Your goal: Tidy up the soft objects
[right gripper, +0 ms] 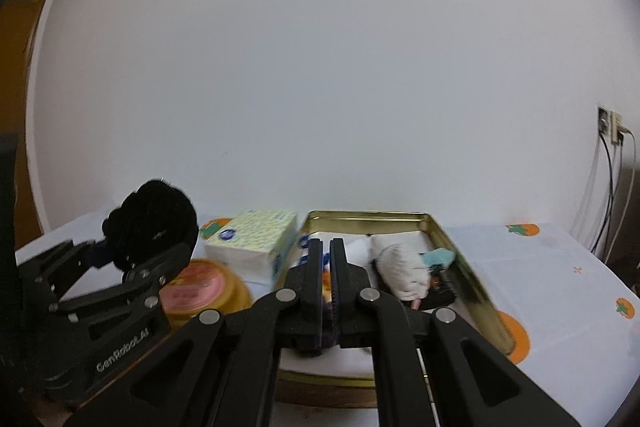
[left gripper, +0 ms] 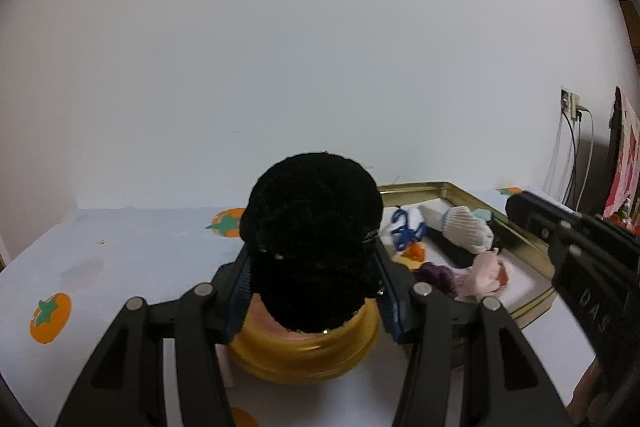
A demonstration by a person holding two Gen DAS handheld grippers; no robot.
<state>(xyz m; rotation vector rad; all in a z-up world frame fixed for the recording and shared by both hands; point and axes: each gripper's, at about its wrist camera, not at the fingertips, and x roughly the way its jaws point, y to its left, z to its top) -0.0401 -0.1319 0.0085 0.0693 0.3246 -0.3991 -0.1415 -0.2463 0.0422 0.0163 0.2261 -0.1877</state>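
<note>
Worktop (right gripper: 540, 267) runs up to the wall (right gripper: 320, 67). Tin tray (right gripper: 460, 259) sits mid-worktop; in it a rolled sock (right gripper: 404, 269) toward the far right, tangled cord (left gripper: 404, 229) far left, crumpled cloth (left gripper: 486, 275) nearer. Tissue pack (right gripper: 256, 241) just left of the tray, round tub (right gripper: 204, 287) in front-left of the pack. Fluffy ball (left gripper: 312, 247) is held above the tub in the left gripper (left gripper: 314, 291). Wall socket (right gripper: 610, 129) far right.

Yellow jar (left gripper: 304, 359): top largely hidden by black yarn ball (left gripper: 312, 243). Tin tray (right gripper: 464, 267): near contents masked by right gripper (right gripper: 330, 291). Right-edge pink item (left gripper: 624, 163): cropped, unidentifiable.
</note>
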